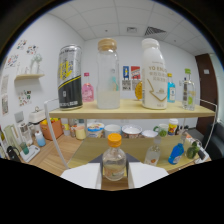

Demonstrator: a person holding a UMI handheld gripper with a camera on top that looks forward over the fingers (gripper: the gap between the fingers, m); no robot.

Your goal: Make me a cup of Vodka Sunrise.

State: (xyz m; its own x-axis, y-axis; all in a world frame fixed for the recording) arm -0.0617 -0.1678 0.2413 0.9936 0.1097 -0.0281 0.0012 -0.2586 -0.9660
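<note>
Standing upright, cap uppermost, the orange-capped bottle [114, 159] has a vertical long axis. The gripper [114, 176] fingers flank it; whether they press it cannot be told.

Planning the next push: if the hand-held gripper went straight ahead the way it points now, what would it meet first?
The small orange-capped bottle, standing just ahead, roughly between the fingers of the hand-held gripper. Whether they already touch it is unclear.

Wooden shelf [130, 111] carrying a black can [69, 77], a clear cork-lidded bottle [108, 75], a white bottle [153, 75]
</note>
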